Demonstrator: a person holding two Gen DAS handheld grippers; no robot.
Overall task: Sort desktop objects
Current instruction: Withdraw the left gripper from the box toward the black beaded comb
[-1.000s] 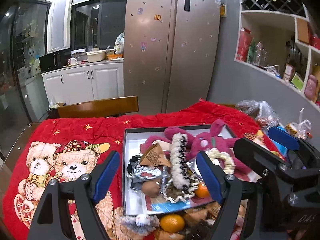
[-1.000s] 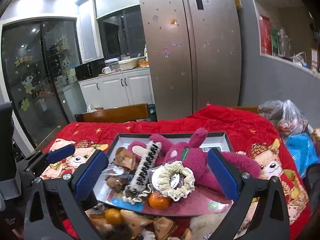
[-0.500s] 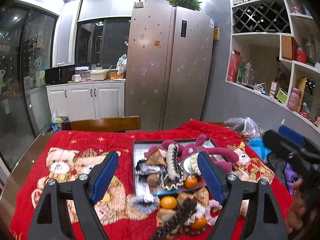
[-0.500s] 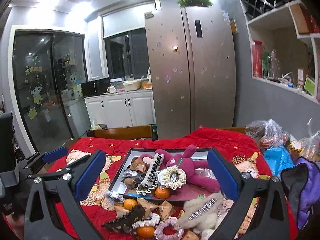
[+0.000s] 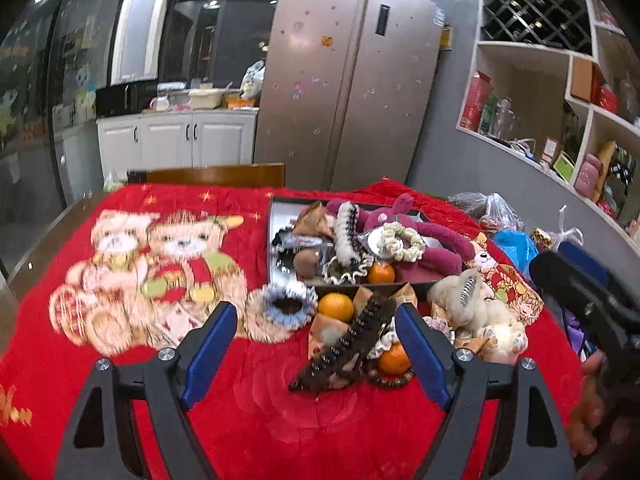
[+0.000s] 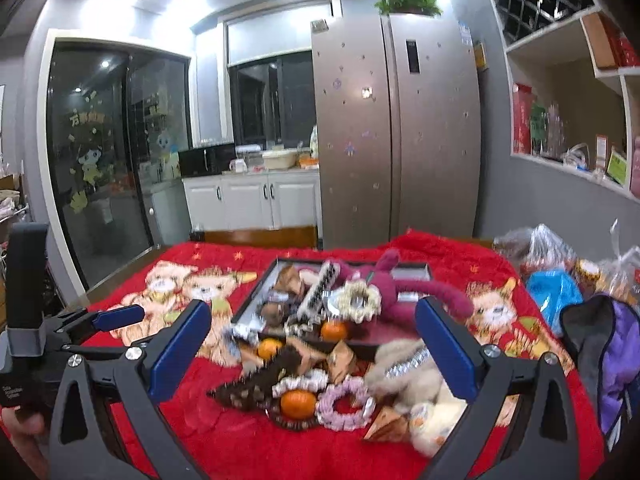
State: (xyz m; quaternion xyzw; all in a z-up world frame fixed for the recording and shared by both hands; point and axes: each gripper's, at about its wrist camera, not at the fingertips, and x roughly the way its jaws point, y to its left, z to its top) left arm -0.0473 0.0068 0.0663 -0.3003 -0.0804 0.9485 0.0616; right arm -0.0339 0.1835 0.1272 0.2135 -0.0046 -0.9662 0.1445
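A broad stretch of red blanket (image 5: 132, 264) is lying bare along the left of the worktop, offering open passage there. A heap of loose items (image 5: 372, 332) is crowding the near centre, pressing against the box (image 5: 273, 240), which is itself sitting piled full. Plastic bags (image 6: 552, 264) and a purple bag (image 6: 612, 352) are blocking the right edge. A wooden chair back (image 5: 216, 174) is standing along the far side.

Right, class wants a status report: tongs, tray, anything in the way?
Left tongs open, empty. Right tongs open, empty. Tray piled full. Loose pile in front, dark hair clip nearest.
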